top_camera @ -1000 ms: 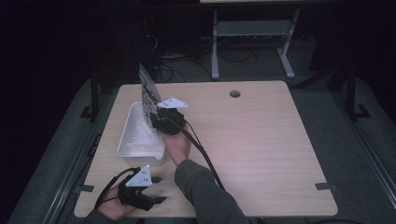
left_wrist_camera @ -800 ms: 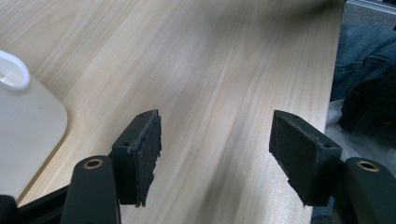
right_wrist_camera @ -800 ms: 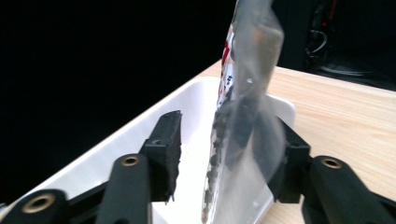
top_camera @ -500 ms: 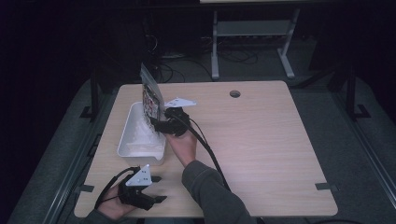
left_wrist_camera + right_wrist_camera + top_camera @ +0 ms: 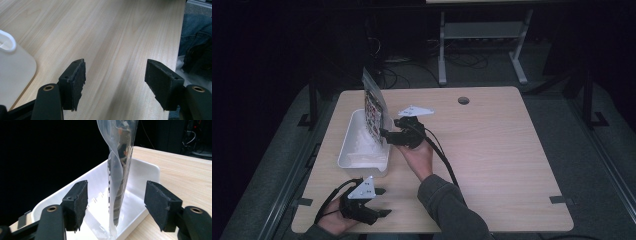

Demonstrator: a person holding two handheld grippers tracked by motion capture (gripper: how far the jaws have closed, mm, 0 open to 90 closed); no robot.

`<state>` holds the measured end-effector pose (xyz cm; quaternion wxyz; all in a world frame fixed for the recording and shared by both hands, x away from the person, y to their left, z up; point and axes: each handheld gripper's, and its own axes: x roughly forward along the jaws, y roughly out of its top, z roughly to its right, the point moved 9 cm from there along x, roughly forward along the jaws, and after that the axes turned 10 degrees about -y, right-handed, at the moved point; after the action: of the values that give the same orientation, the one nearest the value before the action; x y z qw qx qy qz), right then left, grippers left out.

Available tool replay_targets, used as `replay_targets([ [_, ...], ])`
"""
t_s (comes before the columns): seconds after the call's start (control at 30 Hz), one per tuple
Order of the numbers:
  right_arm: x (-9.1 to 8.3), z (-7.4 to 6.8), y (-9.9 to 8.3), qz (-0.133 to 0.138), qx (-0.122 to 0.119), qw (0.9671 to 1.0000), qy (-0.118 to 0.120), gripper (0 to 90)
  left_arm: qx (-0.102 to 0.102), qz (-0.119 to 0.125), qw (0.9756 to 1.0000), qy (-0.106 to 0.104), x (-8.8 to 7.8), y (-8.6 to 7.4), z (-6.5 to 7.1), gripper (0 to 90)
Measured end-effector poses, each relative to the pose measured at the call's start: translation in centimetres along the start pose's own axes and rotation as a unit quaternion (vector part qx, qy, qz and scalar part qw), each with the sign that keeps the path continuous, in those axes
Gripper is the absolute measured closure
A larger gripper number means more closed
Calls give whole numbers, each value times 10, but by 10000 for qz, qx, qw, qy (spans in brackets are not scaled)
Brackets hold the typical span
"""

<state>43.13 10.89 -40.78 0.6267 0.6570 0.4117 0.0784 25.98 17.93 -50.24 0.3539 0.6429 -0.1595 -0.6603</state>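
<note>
Right gripper [image 5: 384, 134]: held at the right rim of the white bin, pointing left at the pouch. In the right gripper view [image 5: 116, 205] its jaws stand wide apart and have just been opening; the pouch hangs in the gap between them, and neither pad presses on it.
Right pads [image 5: 160, 203]: black, foam-faced, clear of the plastic on both sides.
Left gripper [image 5: 379, 202]: low at the near left corner of the table, in the person's left hand. In the left gripper view [image 5: 115, 82] the jaws are spread wide over bare wood, with nothing between them and nothing touched.
Plastic pouch [image 5: 374, 107]: clear, with printed packets inside; it stands upright in the far end of the bin, its top well above the rim. In the right gripper view [image 5: 120, 170] its lower edge rests inside the bin.
White bin [image 5: 349, 150]: oblong plastic tray on the left part of the table, long side running near to far; its rounded corner shows at the left edge of the left gripper view [image 5: 10, 47].
Table [image 5: 502, 150]: pale wood grain, with a round cable hole toward the far edge.
Writing: the print on the packets is red, white and dark, too small and blurred to read; no brand can be made out.
Person: a grey-green sleeve [image 5: 447, 205] reaches in from the near edge to the right gripper.
</note>
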Motion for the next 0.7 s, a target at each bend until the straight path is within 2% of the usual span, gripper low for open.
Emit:
replay_targets([
  [0.3,-18,9,-4,43,20,9998,174,334,-35,38,10000,-14,1,2,0,316],
  [0.53,-31,14,-7,7,-85,9997,242,330,-23,26,10000,-19,2,3,0,308],
  [0.7,-39,22,-10,-26,-42,9996,276,322,-29,49,10000,-25,3,5,0,299],
])
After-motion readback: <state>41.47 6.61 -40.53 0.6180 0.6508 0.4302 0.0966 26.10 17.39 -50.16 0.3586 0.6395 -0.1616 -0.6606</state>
